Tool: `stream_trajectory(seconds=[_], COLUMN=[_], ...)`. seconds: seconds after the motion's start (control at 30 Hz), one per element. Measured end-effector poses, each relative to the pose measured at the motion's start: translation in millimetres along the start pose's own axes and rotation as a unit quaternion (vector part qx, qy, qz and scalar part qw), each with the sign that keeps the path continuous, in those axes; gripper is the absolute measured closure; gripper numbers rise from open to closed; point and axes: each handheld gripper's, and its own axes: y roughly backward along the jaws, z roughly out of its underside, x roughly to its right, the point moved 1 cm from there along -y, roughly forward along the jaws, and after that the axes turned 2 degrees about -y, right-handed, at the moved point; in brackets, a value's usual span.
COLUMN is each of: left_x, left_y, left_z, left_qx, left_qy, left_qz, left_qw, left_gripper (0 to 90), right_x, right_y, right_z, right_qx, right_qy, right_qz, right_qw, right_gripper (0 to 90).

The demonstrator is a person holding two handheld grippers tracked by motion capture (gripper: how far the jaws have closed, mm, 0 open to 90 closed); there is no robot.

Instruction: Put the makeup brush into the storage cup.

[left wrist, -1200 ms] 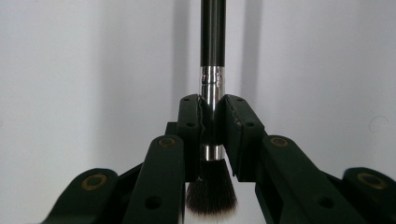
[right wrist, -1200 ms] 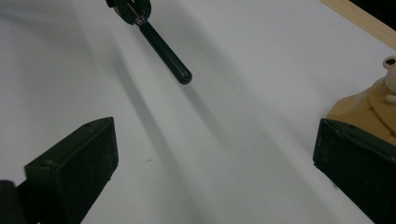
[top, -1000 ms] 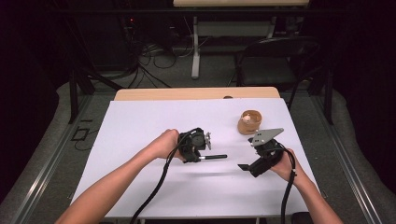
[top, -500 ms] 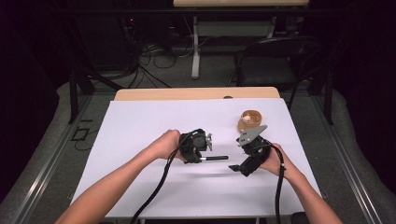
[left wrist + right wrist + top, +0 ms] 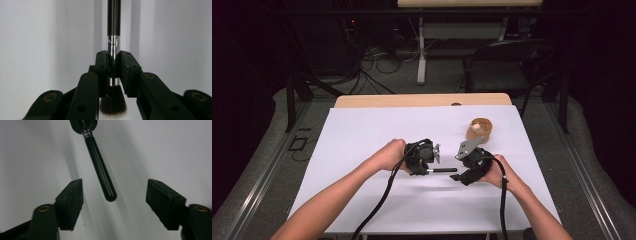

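The high view shows the left gripper (image 5: 428, 159) clamped on the silver ferrule of a black-handled makeup brush with dark bristles (image 5: 443, 170), held level just above the white surface (image 5: 362, 135). The right gripper (image 5: 460, 176) faces the handle's rounded end, its jaws apart on either side without touching, having just been closing. A small round wooden bowl (image 5: 479, 129) sits nearby.

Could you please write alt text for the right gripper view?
A brush's black handle points down between the right gripper's two open fingers, which have just been closing without touching it, above a white table.
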Motion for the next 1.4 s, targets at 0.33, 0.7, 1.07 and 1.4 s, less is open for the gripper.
stream_trajectory(seconds=[0.33,0.7,1.07,1.4], left_x=[1.1,2.2,1.9,-2.1], left_y=[-0.3,-1.1,-4.0,-4.4], left_z=[-0.7,-3.1,-5.4,-0.8], left_qx=[0.0,-0.008,-0.013,0.013], left_qy=[-0.009,-0.025,-0.05,-0.066], left_qz=[-0.004,-0.015,-0.023,-0.005], left_qw=[1.0,0.9995,0.9984,0.9977], left_gripper=[77.3,77.3,77.2,56.9], right_x=[-5.1,-6.9,-5.3,-11.0], right_y=[-6.6,-11.8,-16.5,-13.4], right_z=[-3.2,-3.0,-0.7,1.3], right_qx=[-0.007,-0.016,-0.009,0.005], right_qy=[0.015,0.023,0.032,0.049], right_qz=[-0.017,-0.025,-0.036,-0.05], right_qw=[0.9997,0.9993,0.9988,0.9976], right_gripper=[61.3,72.5,75.4,79.3])
